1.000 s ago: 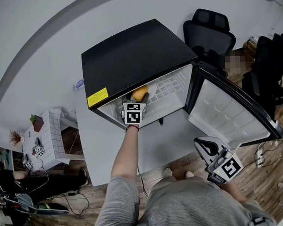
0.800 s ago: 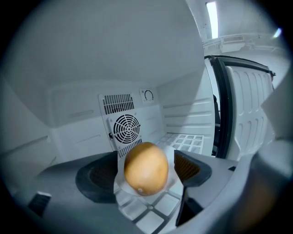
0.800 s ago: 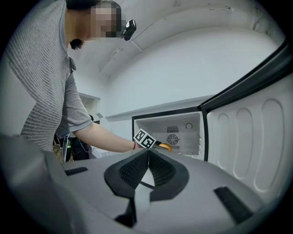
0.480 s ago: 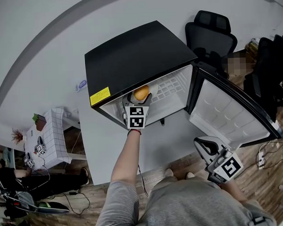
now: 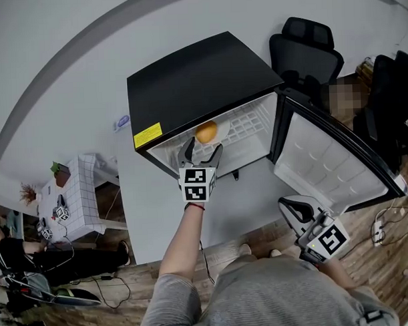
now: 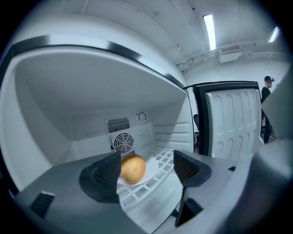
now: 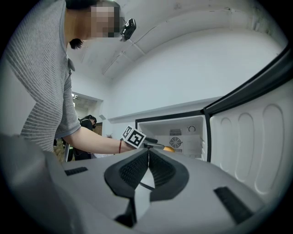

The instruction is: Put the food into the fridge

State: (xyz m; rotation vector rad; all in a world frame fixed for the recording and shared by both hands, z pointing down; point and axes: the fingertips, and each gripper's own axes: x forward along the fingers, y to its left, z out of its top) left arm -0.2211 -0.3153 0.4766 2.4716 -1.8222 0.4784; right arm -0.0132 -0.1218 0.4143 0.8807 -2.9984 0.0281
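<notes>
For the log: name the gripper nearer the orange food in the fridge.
Left. The left gripper, jaws open, is just before the food; the right gripper is far back, by the open door.

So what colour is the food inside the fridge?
The food is golden orange, on a white plate; clearest in the left gripper view.

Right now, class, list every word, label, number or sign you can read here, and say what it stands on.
No legible text.
Yellow label on the fridge top's front edge: print too small to read.
Cubes on the left gripper and right gripper: black-and-white square patterns, no words.
Dial on the fridge's back wall: no readable marks.
</notes>
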